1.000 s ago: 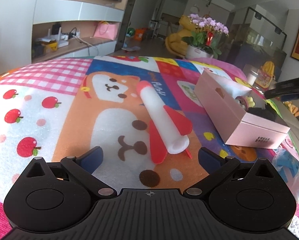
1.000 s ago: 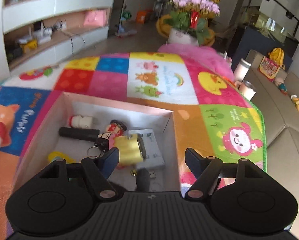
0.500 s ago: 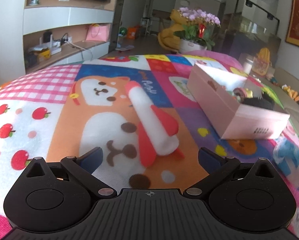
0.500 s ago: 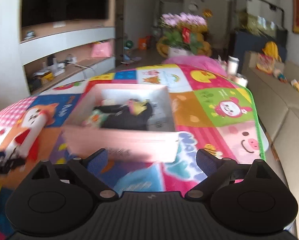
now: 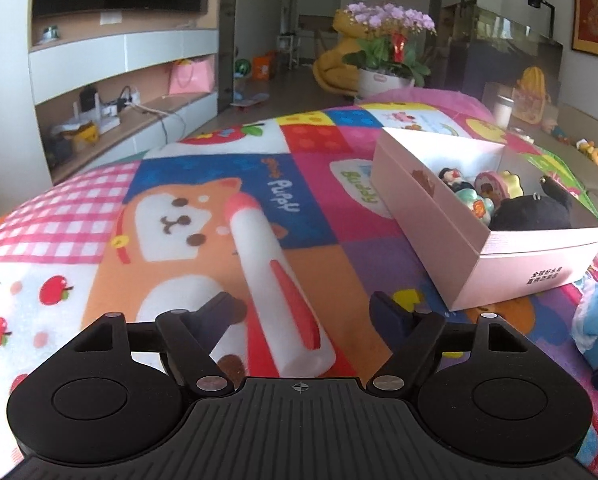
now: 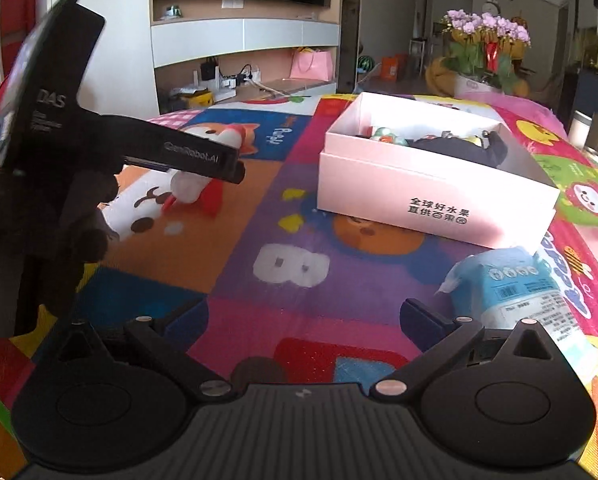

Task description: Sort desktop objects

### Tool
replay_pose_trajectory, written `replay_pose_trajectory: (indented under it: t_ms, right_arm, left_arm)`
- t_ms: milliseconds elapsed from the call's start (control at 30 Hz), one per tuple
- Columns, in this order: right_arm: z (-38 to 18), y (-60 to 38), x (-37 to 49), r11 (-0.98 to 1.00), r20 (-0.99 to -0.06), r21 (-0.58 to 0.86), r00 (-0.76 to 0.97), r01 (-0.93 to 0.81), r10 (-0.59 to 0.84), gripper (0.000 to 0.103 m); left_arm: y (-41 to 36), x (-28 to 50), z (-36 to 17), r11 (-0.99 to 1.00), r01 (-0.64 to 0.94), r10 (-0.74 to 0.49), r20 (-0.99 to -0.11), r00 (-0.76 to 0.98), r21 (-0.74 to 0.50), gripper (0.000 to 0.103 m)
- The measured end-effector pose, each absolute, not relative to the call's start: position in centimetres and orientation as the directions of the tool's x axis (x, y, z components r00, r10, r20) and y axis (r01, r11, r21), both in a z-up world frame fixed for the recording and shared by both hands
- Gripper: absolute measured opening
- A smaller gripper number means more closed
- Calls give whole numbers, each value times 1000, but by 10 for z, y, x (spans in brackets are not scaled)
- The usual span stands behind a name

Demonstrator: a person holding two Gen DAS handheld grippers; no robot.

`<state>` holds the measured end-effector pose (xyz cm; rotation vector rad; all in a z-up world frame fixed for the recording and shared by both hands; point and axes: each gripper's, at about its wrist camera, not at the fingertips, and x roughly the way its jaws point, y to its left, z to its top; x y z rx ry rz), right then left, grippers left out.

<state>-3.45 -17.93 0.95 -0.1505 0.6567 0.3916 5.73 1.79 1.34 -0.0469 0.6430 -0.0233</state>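
A white foam rocket with red fins and nose lies on the colourful play mat. My left gripper is open with its fingers on either side of the rocket's tail end, low over the mat. The rocket's tail also shows in the right wrist view, under the left gripper's body. A pink box holds several small toys and a black pouch. My right gripper is open and empty above the mat, in front of the box. A blue tissue pack lies just right of it.
The mat covers a table whose right edge meets a beige sofa. A flower pot stands beyond the far edge. A TV wall with shelves is at the back left.
My left gripper has moved forward and down so its fingers now straddle the rocket's tail. My right gripper has pulled back out of the box and dropped low over the mat.
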Motion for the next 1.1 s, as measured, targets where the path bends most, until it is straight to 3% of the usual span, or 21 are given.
replay_pose_trajectory:
  t_ms: [67,200,400,633,733,800,867,933,1000,1100]
  right_arm:
    - [8,-183,-39,921,-616,-29,733,-388,290,103]
    - [10,-192,-44,929,-612,-44,745,-367,266,103]
    - [30,-207,-52,943,-536,-123,820,-310,200,103]
    - [42,-236,-35,965,-505,-174,859,-198,85,103]
    - [38,-244,-22,967,-533,-181,844,-177,55,103]
    - [31,-249,-10,974,-569,-156,821,-163,46,103]
    - [23,-253,-2,982,-609,-108,791,-153,56,102]
    - [16,-255,3,986,-647,-73,760,-149,67,83]
    - [12,-253,4,987,-669,-60,740,-147,70,72]
    - [13,-245,-5,982,-675,-17,727,-189,128,65]
  left_arm:
    - [16,62,11,999,13,-34,-602,798,-39,75]
    - [15,67,8,999,28,-38,-611,791,-26,50]
    - [21,54,12,999,52,-45,-605,795,-6,37]
    - [26,1,18,989,145,-134,-615,777,-32,37]
    - [32,-14,15,986,147,-163,-635,755,-77,45]
    - [35,-20,12,984,145,-176,-644,745,-101,63]
    - [38,-22,8,982,137,-186,-648,739,-126,67]
    - [36,-23,8,981,141,-192,-645,740,-130,76]
    - [34,-22,7,978,144,-209,-649,732,-153,97]
    - [30,-22,6,978,145,-210,-654,727,-153,100]
